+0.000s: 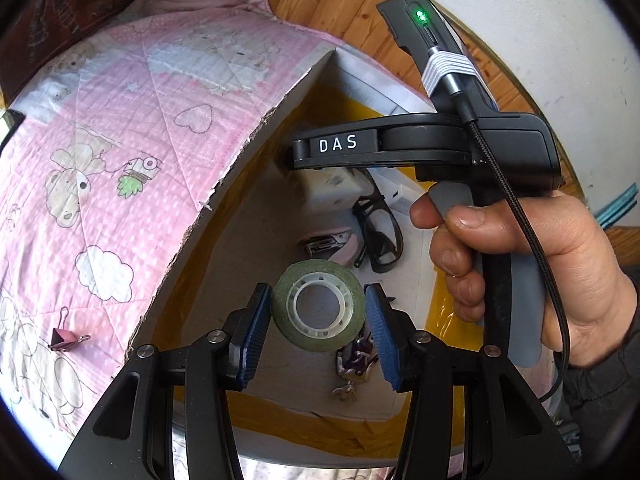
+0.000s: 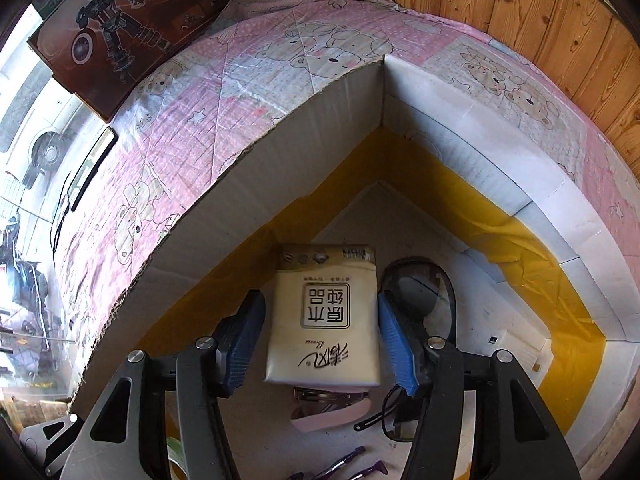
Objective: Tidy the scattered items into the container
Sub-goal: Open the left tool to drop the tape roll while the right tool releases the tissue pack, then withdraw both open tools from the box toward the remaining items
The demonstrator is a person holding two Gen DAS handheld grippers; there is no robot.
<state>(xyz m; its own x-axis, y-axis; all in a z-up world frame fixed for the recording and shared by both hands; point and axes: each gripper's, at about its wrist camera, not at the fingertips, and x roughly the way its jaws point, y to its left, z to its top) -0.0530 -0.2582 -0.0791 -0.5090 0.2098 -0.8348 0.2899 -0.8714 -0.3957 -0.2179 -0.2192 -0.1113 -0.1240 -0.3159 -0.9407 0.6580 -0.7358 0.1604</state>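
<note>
Straddling one tape roll (image 1: 318,305) and one tissue pack (image 2: 324,316), both claws, left (image 1: 318,332) and right (image 2: 320,340), seemingly apart

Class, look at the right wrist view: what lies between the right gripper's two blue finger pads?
A cream tissue packet lies between the pads of the right gripper, inside the white cardboard box.

Pink bear-print quilt (image 2: 248,92), wooden plank wall (image 2: 540,20), robot-picture box (image 2: 108,32) at quilt's far edge

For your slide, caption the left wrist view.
Left hand-held gripper open around a tape roll above the cardboard box.
</note>
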